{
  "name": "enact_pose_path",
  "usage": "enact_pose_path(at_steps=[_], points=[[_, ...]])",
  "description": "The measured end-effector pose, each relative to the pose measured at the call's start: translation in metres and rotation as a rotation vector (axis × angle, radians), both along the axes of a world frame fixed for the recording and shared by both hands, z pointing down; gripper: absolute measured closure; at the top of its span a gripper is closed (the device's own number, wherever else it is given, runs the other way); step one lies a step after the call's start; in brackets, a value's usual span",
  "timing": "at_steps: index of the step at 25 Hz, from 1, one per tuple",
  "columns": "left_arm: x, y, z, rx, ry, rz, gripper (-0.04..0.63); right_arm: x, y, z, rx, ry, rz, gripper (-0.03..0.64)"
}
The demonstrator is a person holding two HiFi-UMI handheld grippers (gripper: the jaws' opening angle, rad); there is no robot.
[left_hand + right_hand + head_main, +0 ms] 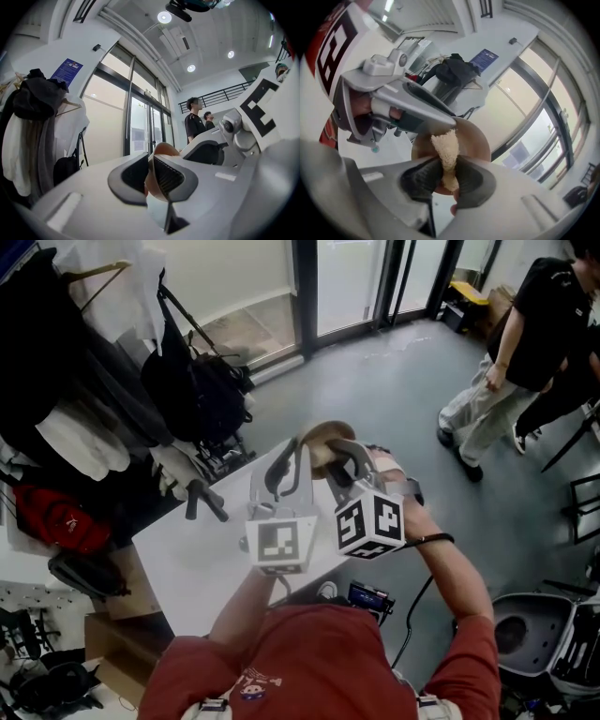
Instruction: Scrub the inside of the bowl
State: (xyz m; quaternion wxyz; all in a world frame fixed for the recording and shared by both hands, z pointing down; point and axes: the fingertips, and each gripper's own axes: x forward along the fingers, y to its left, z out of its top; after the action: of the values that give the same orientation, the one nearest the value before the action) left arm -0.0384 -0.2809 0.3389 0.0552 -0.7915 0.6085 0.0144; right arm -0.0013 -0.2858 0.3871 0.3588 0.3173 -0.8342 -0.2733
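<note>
Right gripper view alone shows my right hand-held gripper (449,177) pinching sponge (446,149), long axis along jaws, against bowl (474,138) — left hand-held gripper (149,172) clamps its rim.

No writing can be read. The blue poster (67,71) on the wall (75,49) and the notices (138,136) on the glass door (157,124) carry print too small to make out. The cubes (370,524) on the left gripper (148,172) and right gripper (449,174) show only black-and-white square patterns.
</note>
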Motion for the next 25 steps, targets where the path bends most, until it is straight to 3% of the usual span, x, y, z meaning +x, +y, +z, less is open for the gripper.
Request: enact_pose_path(at_steps=[12,20,25], points=[[0.001,0.001,-0.006,0.027,-0.002,0.0,0.555,0.0,-0.008,-0.007,-0.36,-0.438,0.179,0.541],[0.004,0.009,-0.024,0.137,-0.093,-0.037,0.555,0.007,-0.016,-0.015,-0.719,-0.927,0.301,0.541],[0.004,0.008,-0.025,0.164,-0.147,-0.036,0.555,0.012,-0.02,-0.008,-1.02,-1.263,0.382,0.541]])
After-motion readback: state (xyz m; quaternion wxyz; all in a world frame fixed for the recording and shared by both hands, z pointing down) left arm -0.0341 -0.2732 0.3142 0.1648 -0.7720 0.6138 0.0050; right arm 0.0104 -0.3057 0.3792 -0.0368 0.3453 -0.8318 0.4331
